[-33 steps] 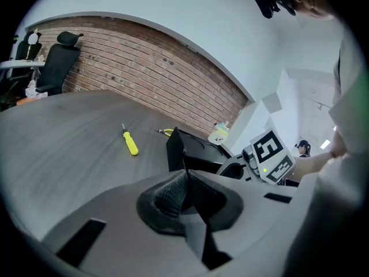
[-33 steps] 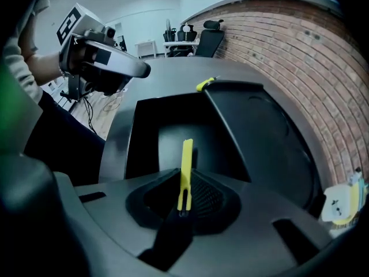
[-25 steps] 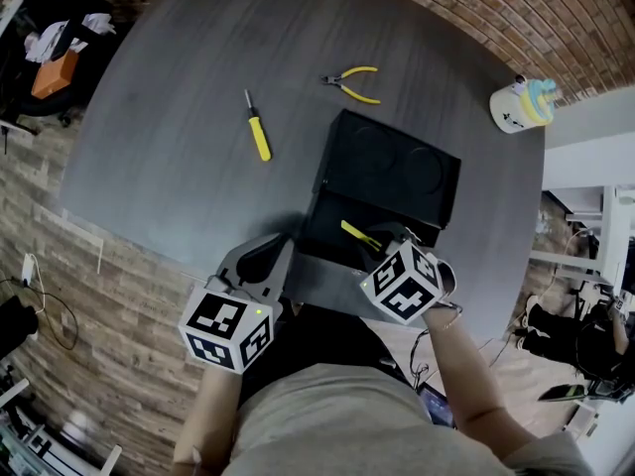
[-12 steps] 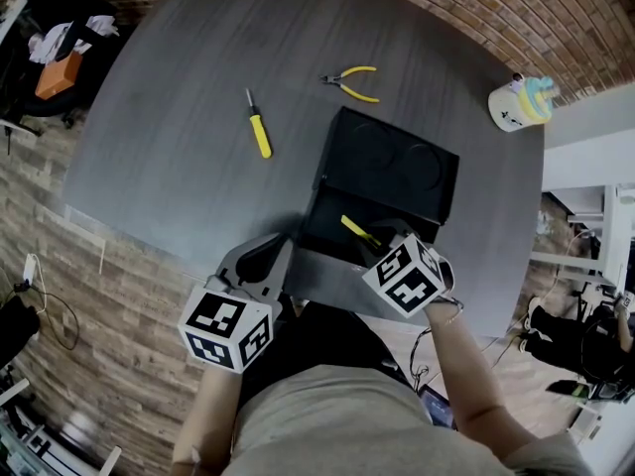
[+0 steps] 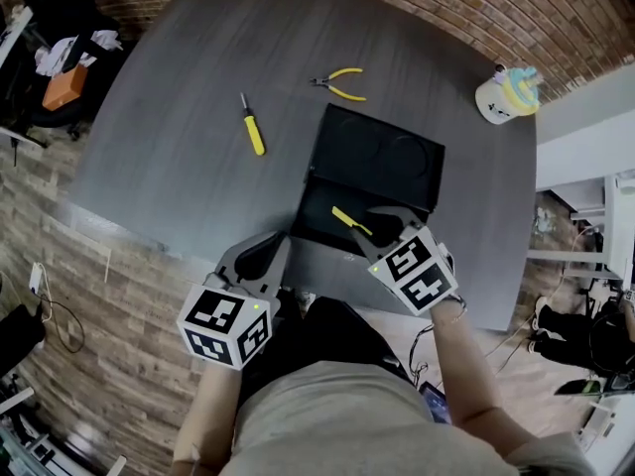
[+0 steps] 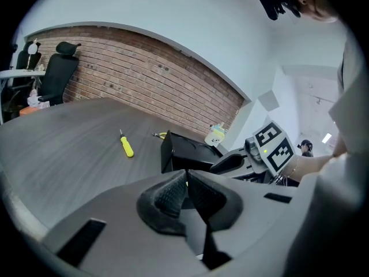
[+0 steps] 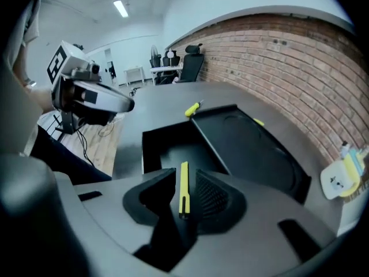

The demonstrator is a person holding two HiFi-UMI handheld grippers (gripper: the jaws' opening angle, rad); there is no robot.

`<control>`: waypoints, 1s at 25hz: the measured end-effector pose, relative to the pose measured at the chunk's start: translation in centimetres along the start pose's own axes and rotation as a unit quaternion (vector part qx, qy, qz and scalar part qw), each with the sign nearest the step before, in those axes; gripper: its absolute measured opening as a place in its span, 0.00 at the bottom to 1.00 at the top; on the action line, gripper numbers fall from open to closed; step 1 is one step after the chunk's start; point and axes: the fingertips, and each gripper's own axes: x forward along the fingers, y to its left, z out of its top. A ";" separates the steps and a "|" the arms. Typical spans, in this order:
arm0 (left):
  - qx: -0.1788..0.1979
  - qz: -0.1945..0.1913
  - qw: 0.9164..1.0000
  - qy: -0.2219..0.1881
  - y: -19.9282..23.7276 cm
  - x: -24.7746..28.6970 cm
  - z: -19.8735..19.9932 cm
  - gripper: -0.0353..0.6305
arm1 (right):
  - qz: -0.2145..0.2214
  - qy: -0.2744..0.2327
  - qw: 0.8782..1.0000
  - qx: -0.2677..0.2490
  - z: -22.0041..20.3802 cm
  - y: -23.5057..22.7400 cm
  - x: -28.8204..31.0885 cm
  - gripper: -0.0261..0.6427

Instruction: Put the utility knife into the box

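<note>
As the head view shows: the utility knife (image 5: 349, 221) lies slantwise inside the open box (image 5: 382, 157) on the tabletop (image 5: 179, 147), with the right gripper (image 5: 382, 228) at its near end.
Left gripper view: the left gripper (image 6: 185, 180) has its jaws together, with nothing in them.
Right gripper view: jaws have just been opening and stand apart; the knife shows between them, unpinched.
Risk: a pad snagging the knife on withdrawal could drag it over the rim.
</note>
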 end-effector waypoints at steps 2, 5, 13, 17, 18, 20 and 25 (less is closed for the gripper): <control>0.008 -0.001 1.000 -0.004 -0.6 -0.3 0.1 0.09 | -0.002 -0.035 0.999 0.010 1.1 0.3 -1.3 0.24; 0.023 -0.006 1.000 -0.007 -1.8 -0.6 0.2 0.09 | -0.013 -0.090 0.996 0.019 2.8 0.6 -3.4 0.24; 0.061 -0.015 0.998 -0.023 -4.7 -1.1 1.2 0.09 | -0.017 -0.220 0.971 0.091 5.0 1.1 -8.7 0.20; 0.079 -0.019 0.996 -0.029 -5.9 -1.5 1.7 0.09 | -0.030 -0.263 0.960 0.091 4.9 1.6 -11.1 0.10; 0.083 -0.021 0.996 -0.030 -6.1 -1.6 1.7 0.09 | -0.032 -0.275 0.956 0.096 4.8 1.7 -11.6 0.05; 0.090 -0.024 0.995 -0.032 -6.4 -1.8 1.8 0.09 | -0.022 -0.303 0.946 0.116 4.8 2.0 -12.7 0.05; 0.101 -0.035 0.994 -0.033 -7.6 -1.8 1.8 0.09 | 0.008 -0.399 0.895 0.198 4.6 2.1 -16.2 0.05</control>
